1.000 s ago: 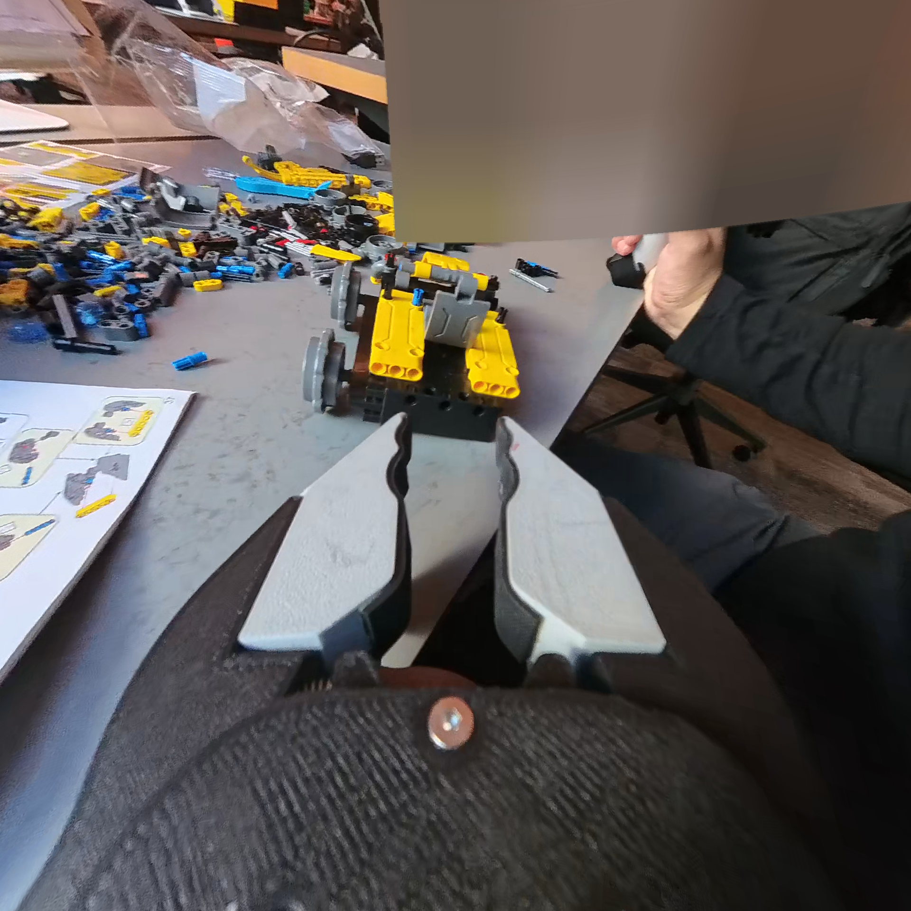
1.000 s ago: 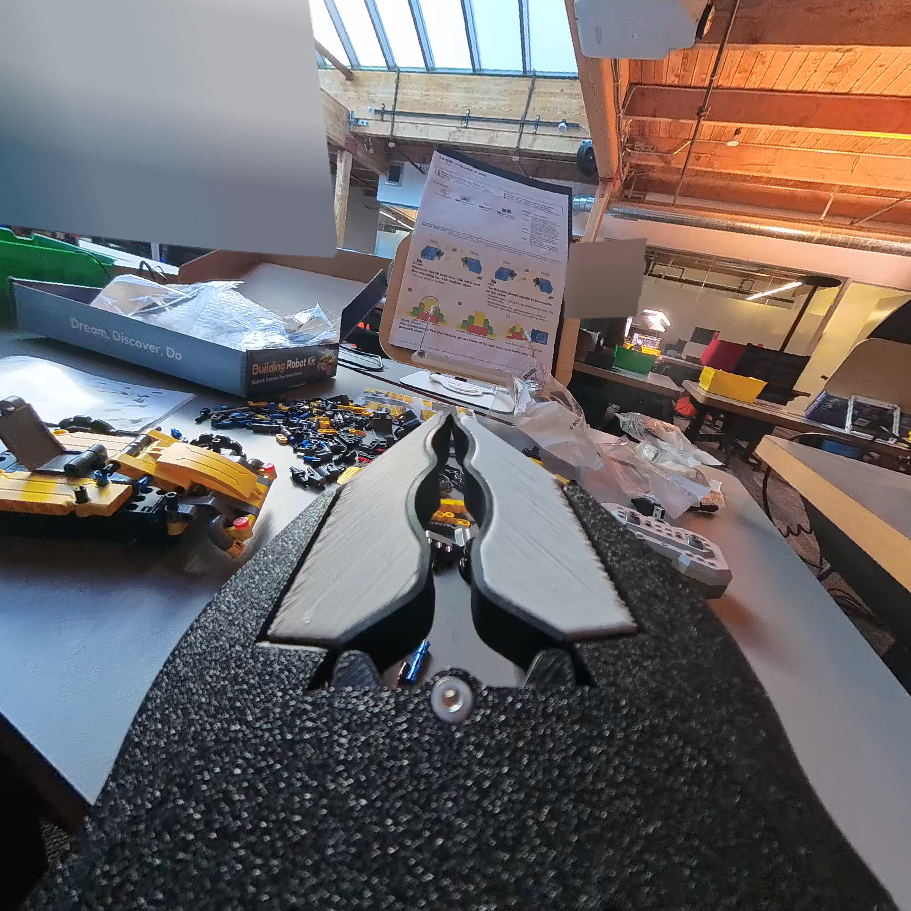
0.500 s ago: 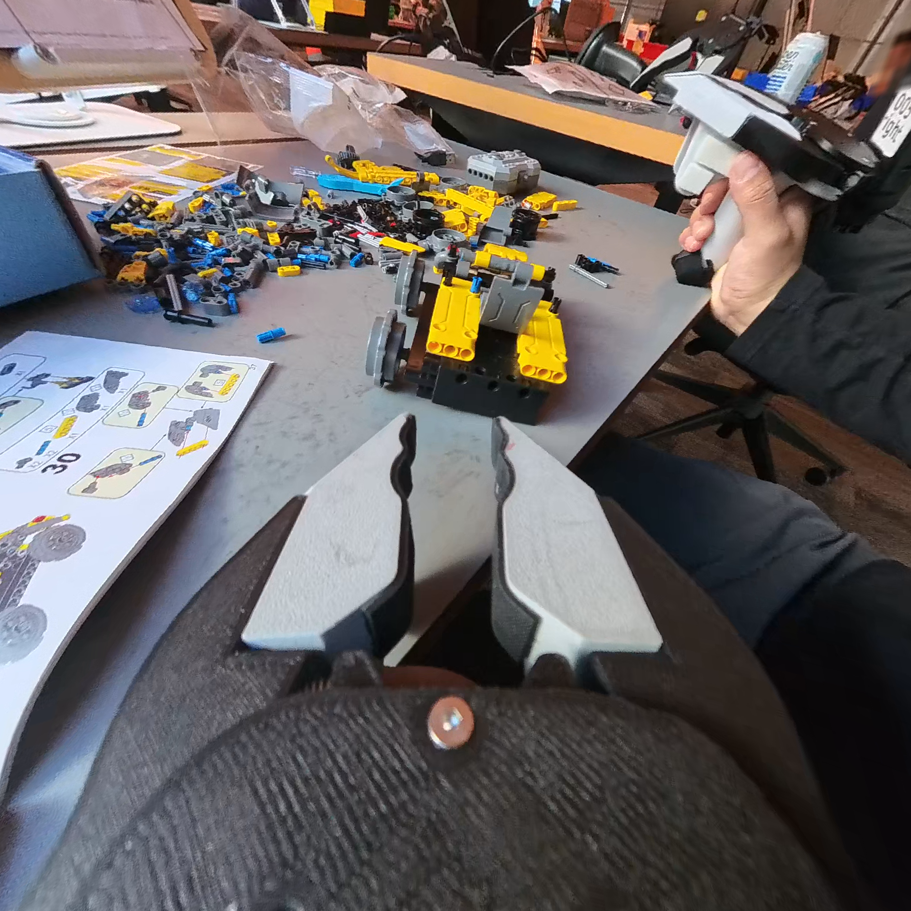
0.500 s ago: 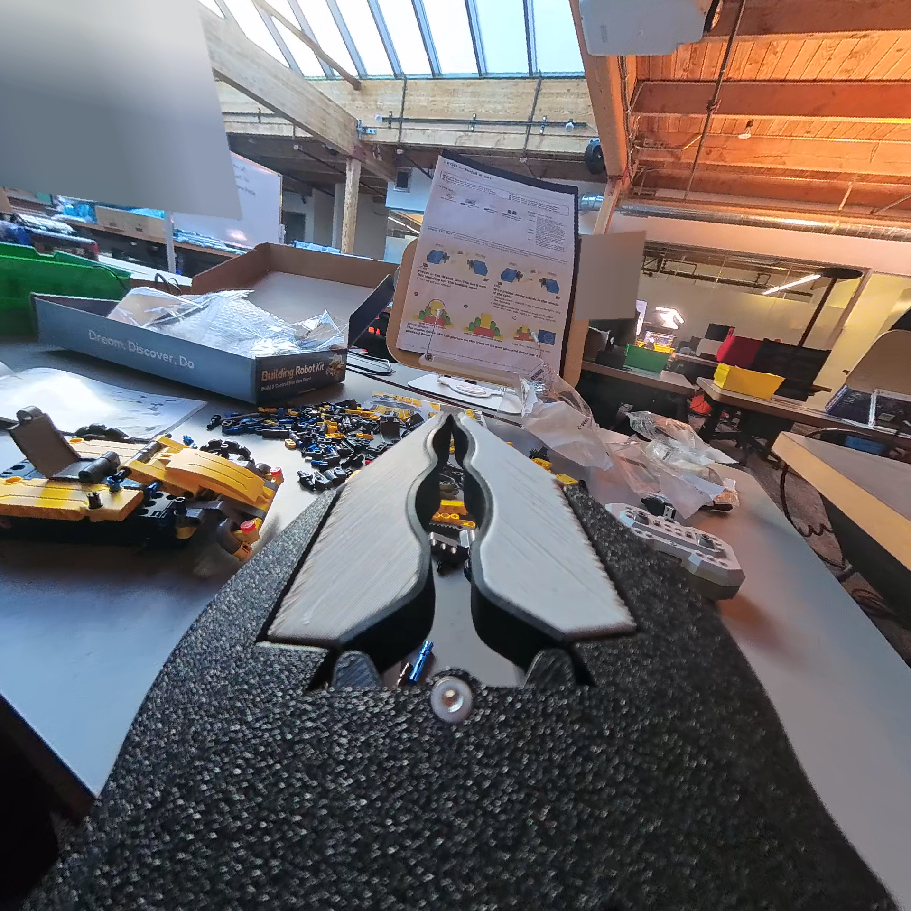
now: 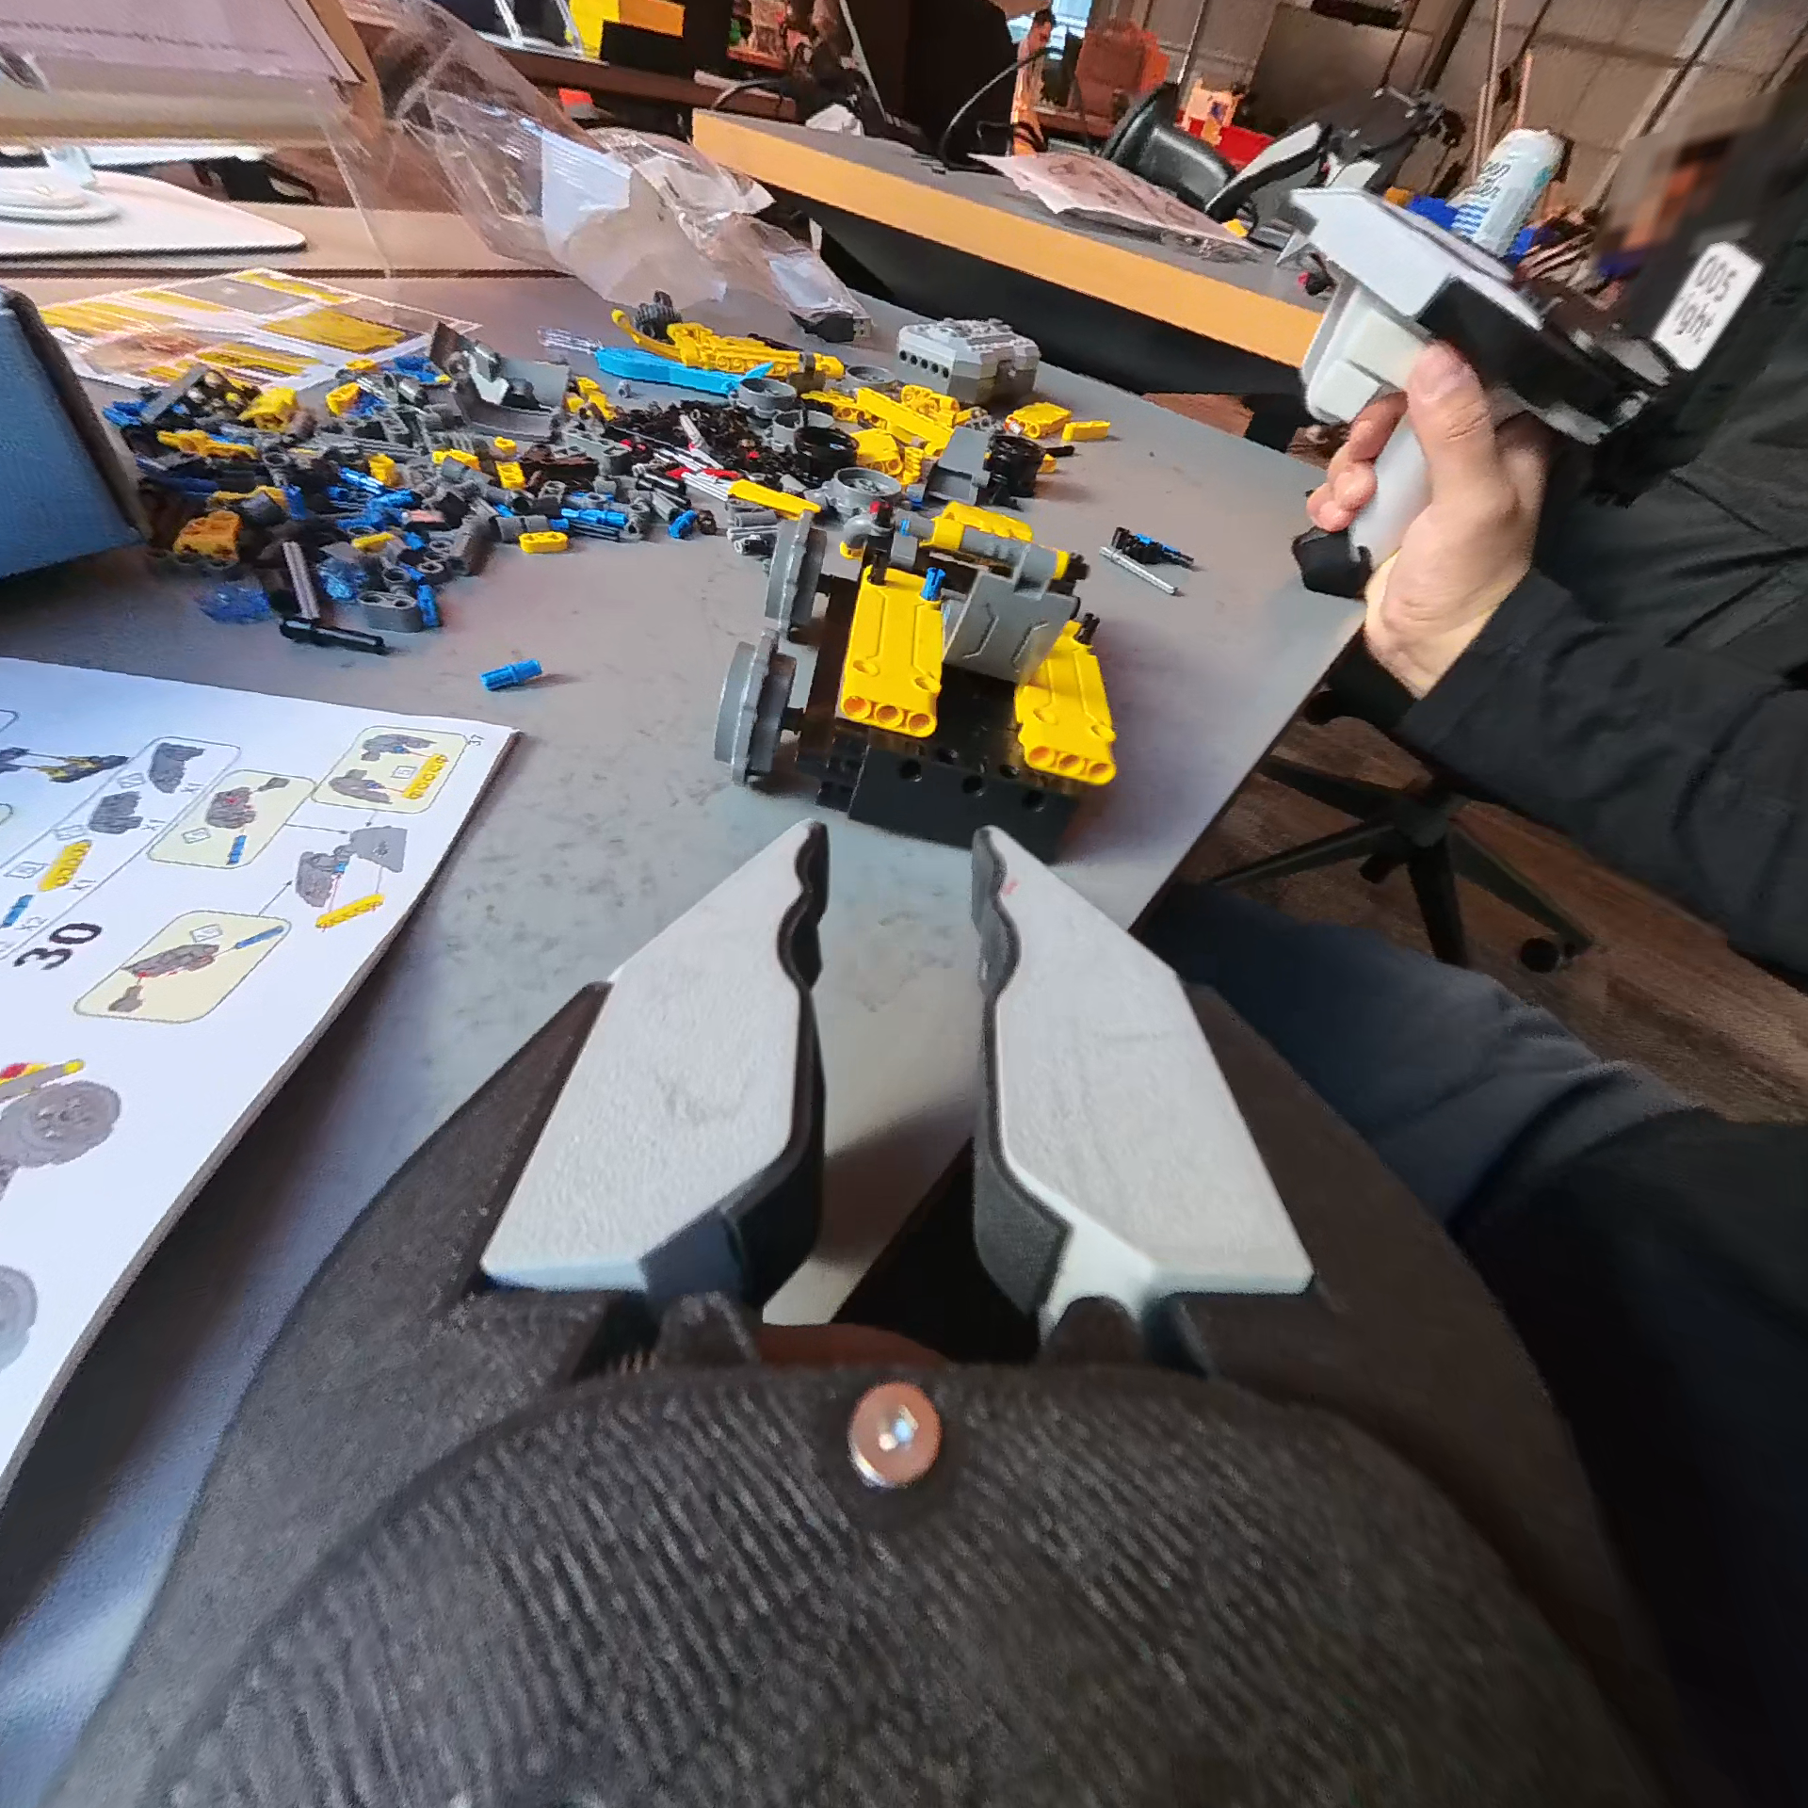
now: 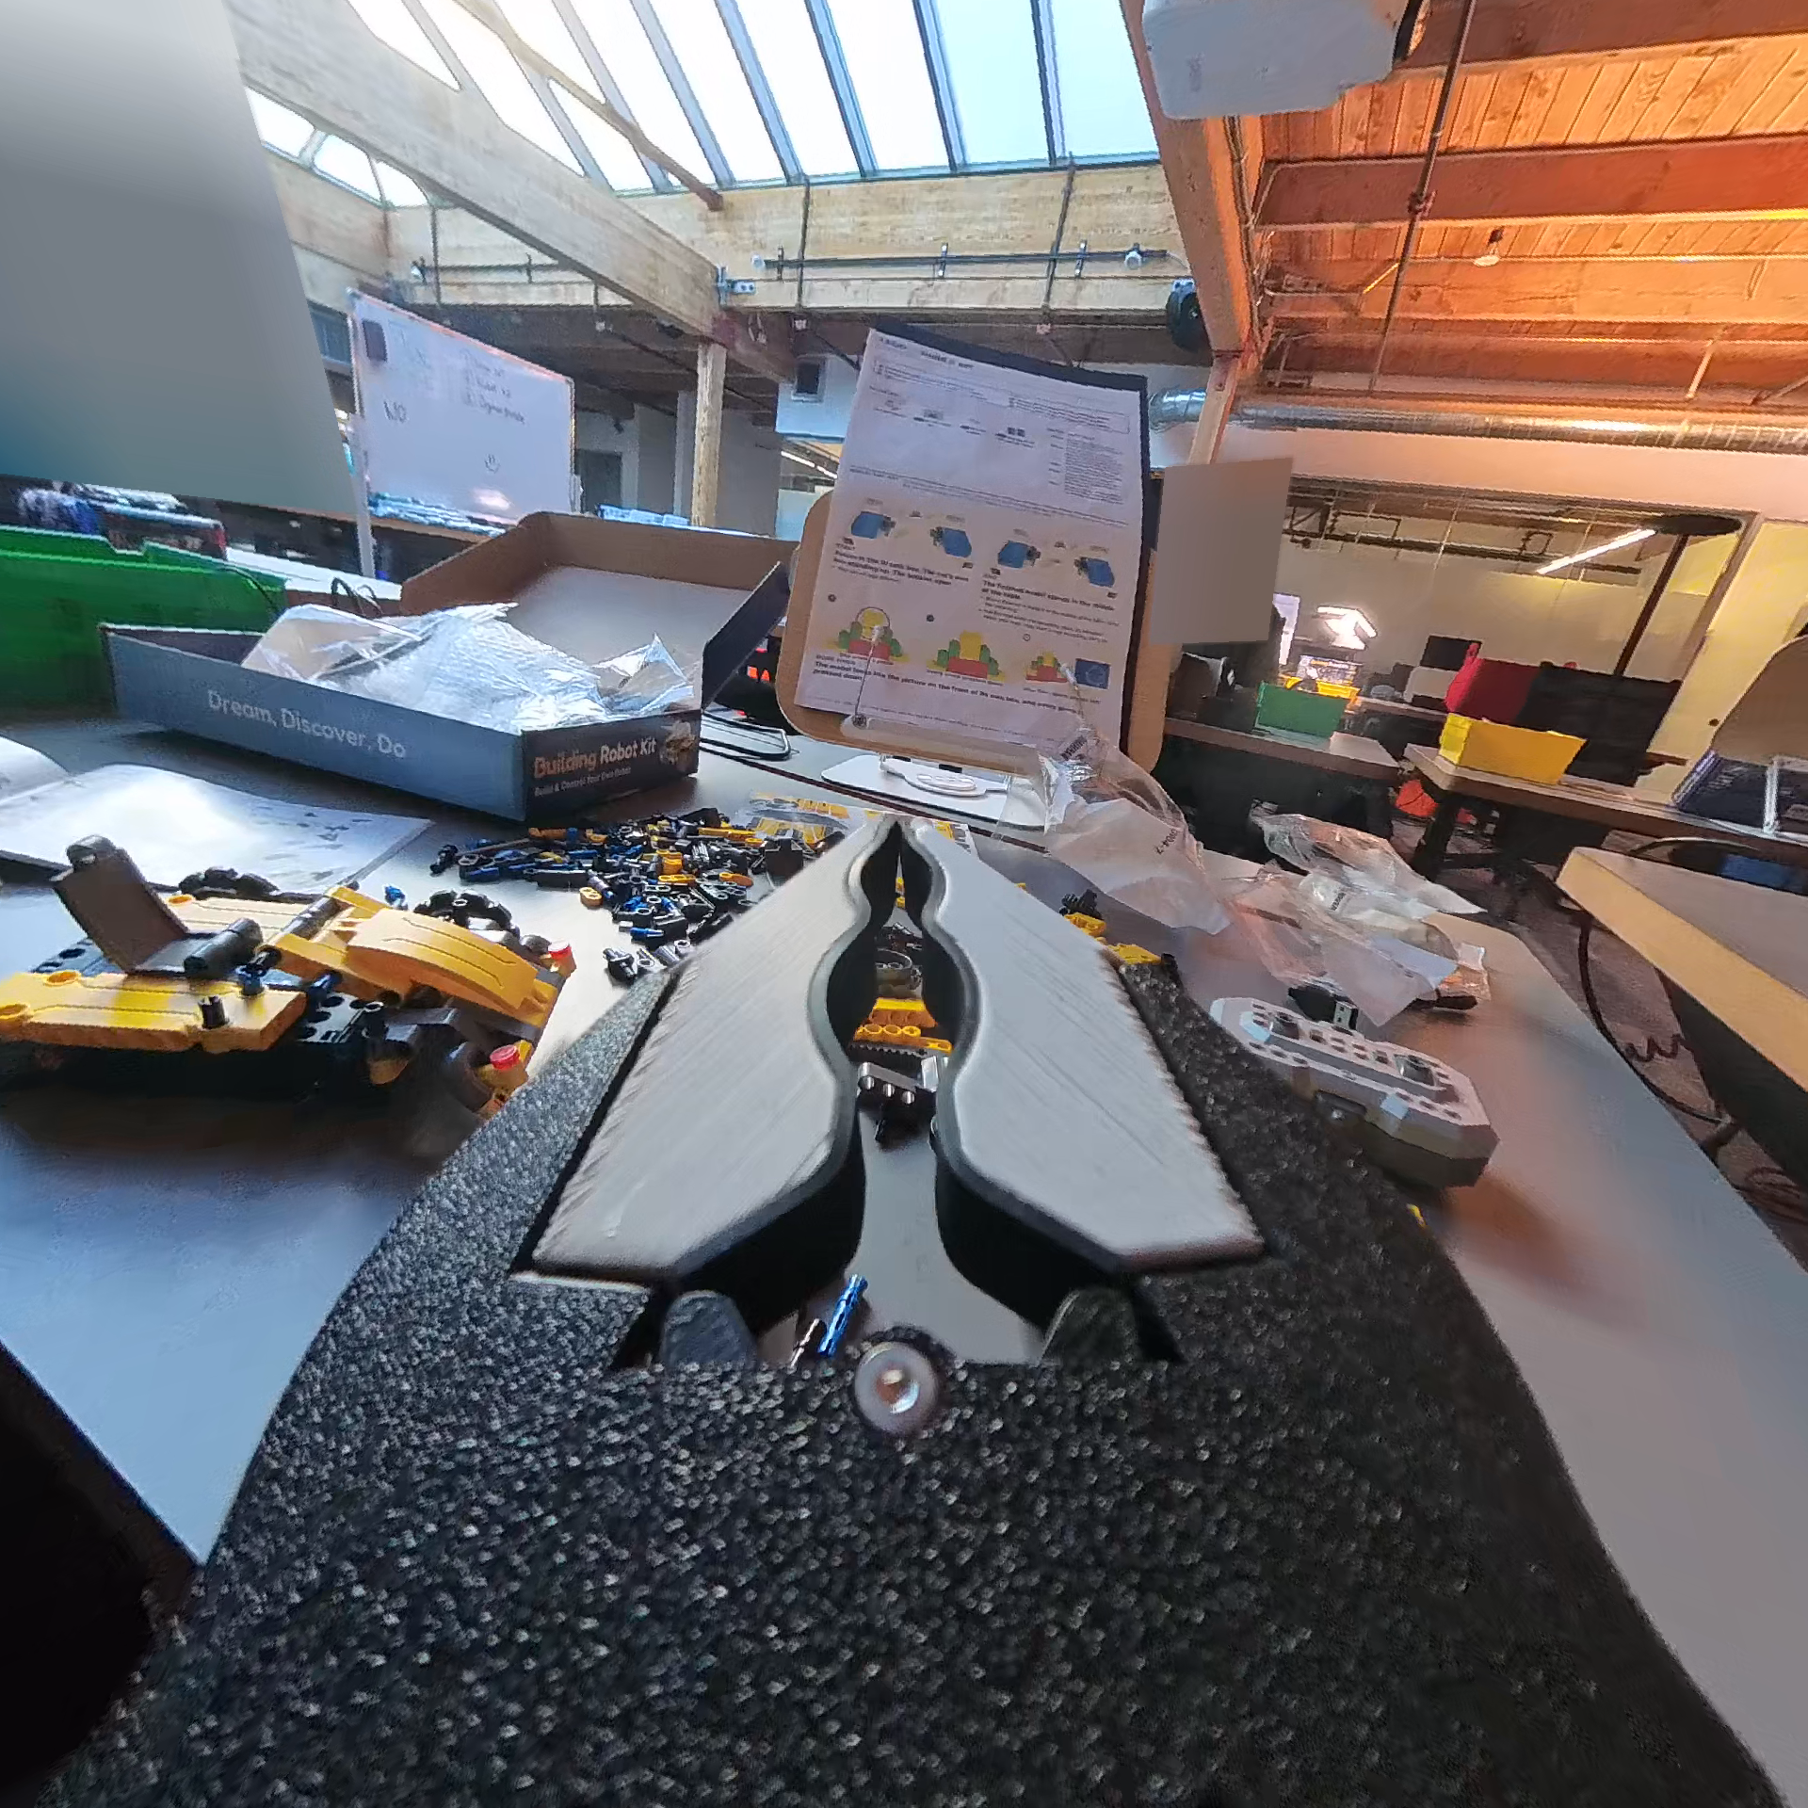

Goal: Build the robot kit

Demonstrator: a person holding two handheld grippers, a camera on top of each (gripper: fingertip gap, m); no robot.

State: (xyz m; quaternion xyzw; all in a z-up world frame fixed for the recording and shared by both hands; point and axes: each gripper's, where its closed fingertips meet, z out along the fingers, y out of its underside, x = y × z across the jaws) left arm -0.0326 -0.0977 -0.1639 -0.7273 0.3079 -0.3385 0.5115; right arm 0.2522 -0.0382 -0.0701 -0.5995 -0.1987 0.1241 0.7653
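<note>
A half-built yellow, black and grey brick vehicle (image 5: pixel 920 685) stands near the grey table's right edge; it also shows in the right wrist view (image 6: pixel 274 988). My left gripper (image 5: pixel 898 861) is open and empty, its tips just short of the vehicle's black rear. My right gripper (image 6: pixel 900 841) is shut and empty, held above the table and pointing over a pile of loose small parts (image 6: pixel 675 871). In the left wrist view a hand holds the right gripper's body (image 5: pixel 1448 323) off the table's right edge.
Loose parts (image 5: pixel 489 470) spread across the table's middle. An open instruction booklet (image 5: pixel 166 910) lies at left. A blue kit box (image 6: pixel 411 714) with plastic bags, a sheet on a stand (image 6: pixel 988 548), crumpled bags (image 6: pixel 1301 900) and a grey block (image 6: pixel 1360 1076) are beyond. Tip to tip, the grippers are about 30 cm apart. My left tips are about 50 cm from the grey block (image 6: pixel 1360 1076), my right tips only 25 cm. My left wrist view (image 5: pixel 1004 340) looks at it from another angle.
The left gripper has pulled back and risen slightly, so the vehicle sits farther off. The right gripper has tilted up a little. Both jaws keep their openings.
</note>
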